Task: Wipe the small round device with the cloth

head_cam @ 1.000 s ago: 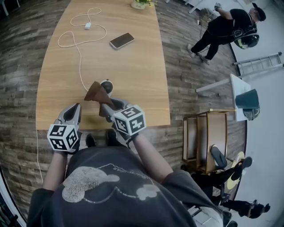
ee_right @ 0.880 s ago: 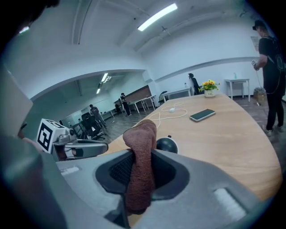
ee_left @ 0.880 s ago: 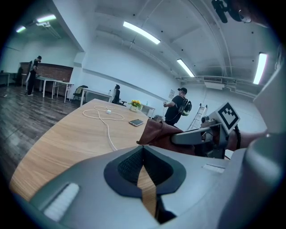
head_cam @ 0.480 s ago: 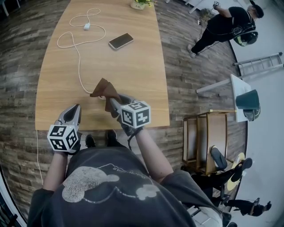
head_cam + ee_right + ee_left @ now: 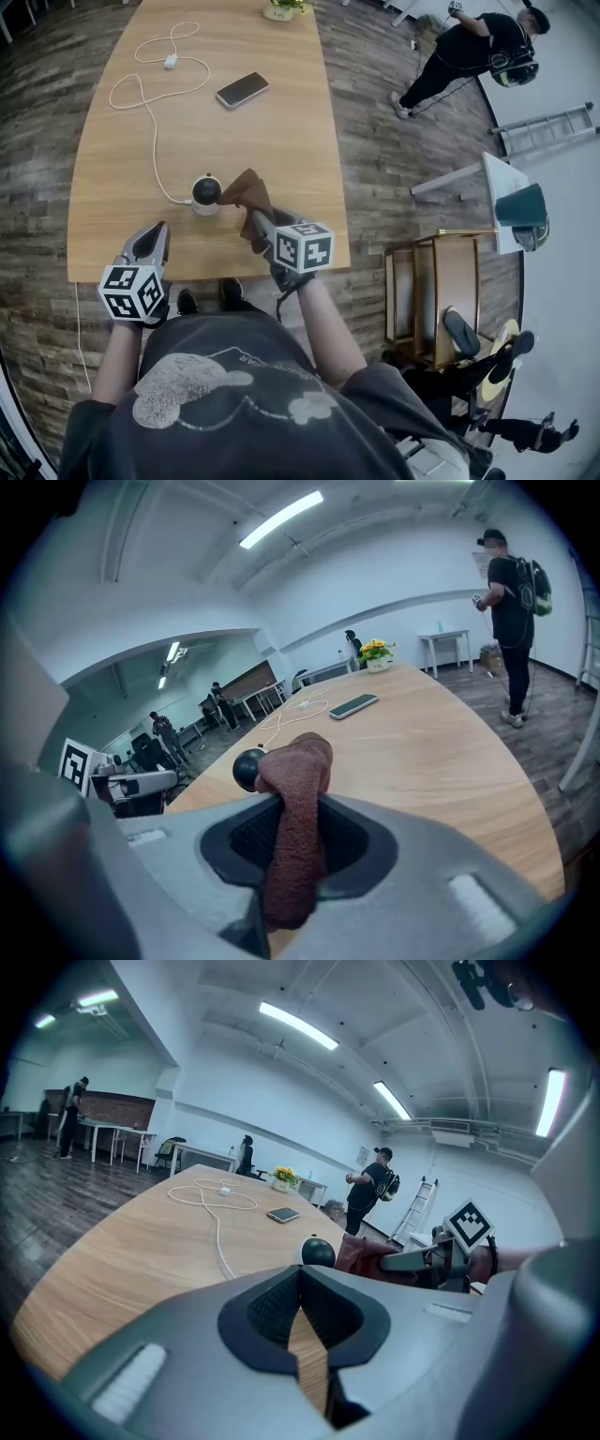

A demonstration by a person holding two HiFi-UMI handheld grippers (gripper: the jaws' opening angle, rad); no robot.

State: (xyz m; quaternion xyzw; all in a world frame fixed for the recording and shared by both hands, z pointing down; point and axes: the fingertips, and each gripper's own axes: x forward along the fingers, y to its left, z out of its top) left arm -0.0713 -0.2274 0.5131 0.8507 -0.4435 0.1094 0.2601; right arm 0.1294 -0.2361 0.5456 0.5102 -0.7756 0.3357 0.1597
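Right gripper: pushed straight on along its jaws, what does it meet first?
Probably the small round device, just beyond and slightly left of the brown cloth the right gripper holds; depth unclear.

The cloth (image 5: pixel 246 190) in the right gripper (image 5: pixel 255 223) is reddish brown. Just left of this gripper, the small round device (image 5: pixel 206 190) is black on a white base. The right gripper and the left gripper (image 5: pixel 153 234) are grey with black pads. Each carries a white cube (image 5: pixel 132 290) with black square markers. The worktop (image 5: pixel 281 141) is light wood with fine grain, and the cable (image 5: pixel 150 105) ahead is white.

Overhead, two low views, shared table (image 5: pixel 281 141)
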